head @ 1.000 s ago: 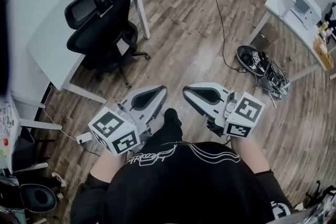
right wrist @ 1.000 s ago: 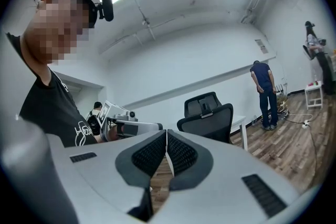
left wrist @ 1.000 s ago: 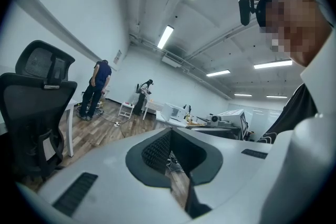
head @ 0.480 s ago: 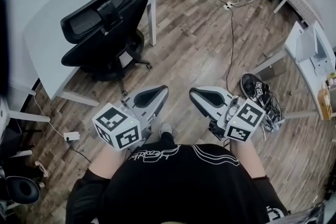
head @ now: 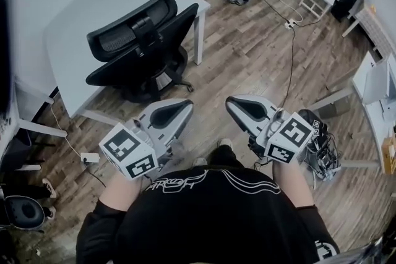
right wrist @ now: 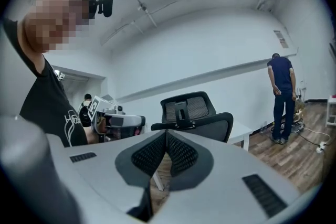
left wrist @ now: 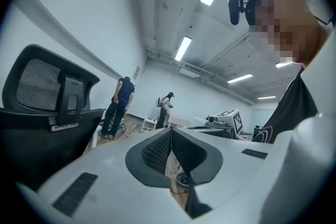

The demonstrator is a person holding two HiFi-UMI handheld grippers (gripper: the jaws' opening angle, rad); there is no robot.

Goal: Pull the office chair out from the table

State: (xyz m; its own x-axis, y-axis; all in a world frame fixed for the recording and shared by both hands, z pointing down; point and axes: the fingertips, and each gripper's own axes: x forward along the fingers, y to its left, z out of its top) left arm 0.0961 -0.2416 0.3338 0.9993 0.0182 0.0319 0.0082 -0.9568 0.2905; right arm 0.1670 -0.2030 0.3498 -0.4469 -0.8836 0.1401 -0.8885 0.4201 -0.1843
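**Nearly there: chair out of reach, both jaws closed**

The chair stood pushed in at the white tabletop, with its back towards the person and its base on the wood floor near a table leg. The left gripper and right gripper were held side by side before the person's body, roughly level and well apart from the chair. Each one's jaws were closed, with nothing between them.

The step in hand looked like the approach, so nothing of the pull itself was done. To do it well, the jaws would need opening before they reached the backrest. A grip on each side of its upper edge would probably serve best, since a one-sided hold could swivel the seat. A straight, steady pull backwards should let the castors roll, and the base would have to clear that leg.
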